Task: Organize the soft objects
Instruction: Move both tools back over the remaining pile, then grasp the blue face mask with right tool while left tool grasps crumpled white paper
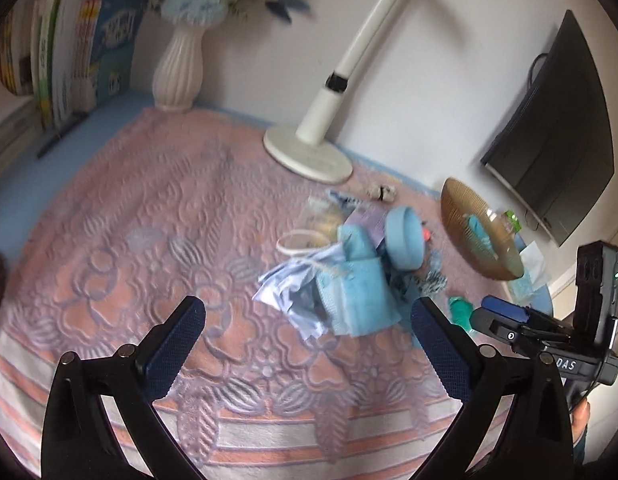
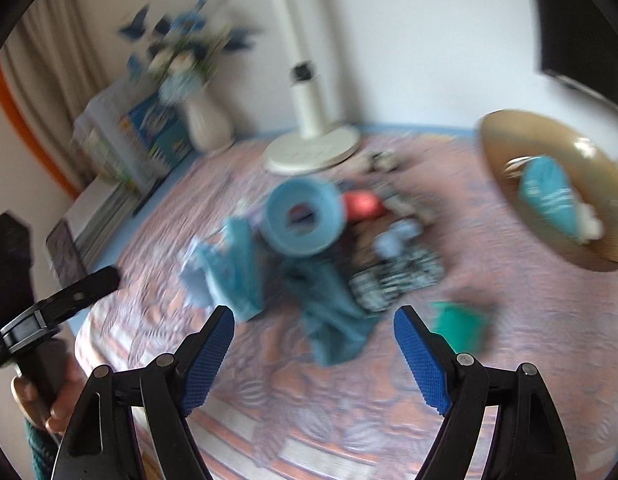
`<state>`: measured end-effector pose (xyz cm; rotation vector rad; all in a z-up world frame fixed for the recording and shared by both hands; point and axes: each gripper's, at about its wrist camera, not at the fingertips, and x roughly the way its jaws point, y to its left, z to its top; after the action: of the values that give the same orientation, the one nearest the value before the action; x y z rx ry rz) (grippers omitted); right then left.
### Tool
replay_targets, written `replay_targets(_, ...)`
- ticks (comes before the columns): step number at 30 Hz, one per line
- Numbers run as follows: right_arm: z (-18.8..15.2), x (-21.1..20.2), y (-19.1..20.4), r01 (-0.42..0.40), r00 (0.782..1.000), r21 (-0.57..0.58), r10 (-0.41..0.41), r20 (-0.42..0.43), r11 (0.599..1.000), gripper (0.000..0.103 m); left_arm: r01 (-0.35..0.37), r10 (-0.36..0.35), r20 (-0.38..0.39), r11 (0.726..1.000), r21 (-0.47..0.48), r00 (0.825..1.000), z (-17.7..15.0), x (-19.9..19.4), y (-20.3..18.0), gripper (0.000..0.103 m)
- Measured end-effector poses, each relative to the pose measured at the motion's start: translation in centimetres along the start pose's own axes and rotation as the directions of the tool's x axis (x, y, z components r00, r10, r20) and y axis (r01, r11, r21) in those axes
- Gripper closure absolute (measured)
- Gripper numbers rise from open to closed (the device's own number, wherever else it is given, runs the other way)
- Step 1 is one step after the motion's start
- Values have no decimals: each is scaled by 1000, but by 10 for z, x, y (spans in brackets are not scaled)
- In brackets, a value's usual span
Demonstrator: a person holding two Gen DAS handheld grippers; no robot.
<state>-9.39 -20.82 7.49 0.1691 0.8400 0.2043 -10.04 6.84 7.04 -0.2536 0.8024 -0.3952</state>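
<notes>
- Landmark here is the white lamp base (image 1: 308,157); it sits at the back of the pink patterned cloth (image 1: 129,216), near the wall.
- The pile of soft things (image 1: 341,276) is just in front of that lamp base: a light blue towel (image 1: 359,300), some crumpled pale fabric, a black-and-white patterned piece (image 2: 397,280), and a blue ring-shaped thing (image 2: 303,216) on top.
- A small green piece (image 2: 457,324) lies on its own, in front of and to the right of the lamp base, a bit apart from the pile.
- The brown bowl (image 1: 461,208) is right of the lamp base with something teal (image 2: 549,196) already in it.
- The vase of flowers (image 1: 179,72) and the books (image 1: 69,68) are off to the left of the lamp base.
- Left gripper (image 1: 309,344): jaws spread wide, nothing between them, hanging over the cloth in front of the pile.
- Right gripper (image 2: 313,348): also open and empty, aimed at the pile.
- Both views are pretty blurry, so the small stuff is hard to make out.
</notes>
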Motion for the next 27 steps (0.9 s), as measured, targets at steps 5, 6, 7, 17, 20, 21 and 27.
replay_targets(5, 2, 38, 29, -35, 999, -78, 31, -44, 996, 23, -25, 25, -32, 1000, 19, 999, -8, 24, 12, 1)
replay_targets(6, 4, 44, 32, -39, 998, -86, 35, -53, 996, 24, -31, 31, -35, 999, 11, 999, -9, 28, 15, 1)
replay_targets(7, 5, 51, 36, -42, 997, -93, 36, -63, 995, 26, -38, 38, -33, 999, 4, 999, -10, 33, 18, 1)
replay_targets(17, 17, 97, 47, -81, 988, -92, 68, -136, 992, 38, -45, 45, -55, 999, -14, 997, -12, 49, 27, 1)
replay_targets(20, 17, 101, 49, -142, 981, -78, 130, -144, 987, 68, -54, 54, -52, 999, -4, 997, -14, 50, 24, 1)
replay_targets(21, 17, 99, 50, -158, 979, -81, 146, -143, 984, 81, -52, 52, -54, 999, 2, 997, -15, 50, 23, 1)
replay_targets(27, 18, 35, 61, -164, 984, -183, 173, 34, 969, 90, -49, 51, -62, 998, 34, 997, -7, 47, 15, 1)
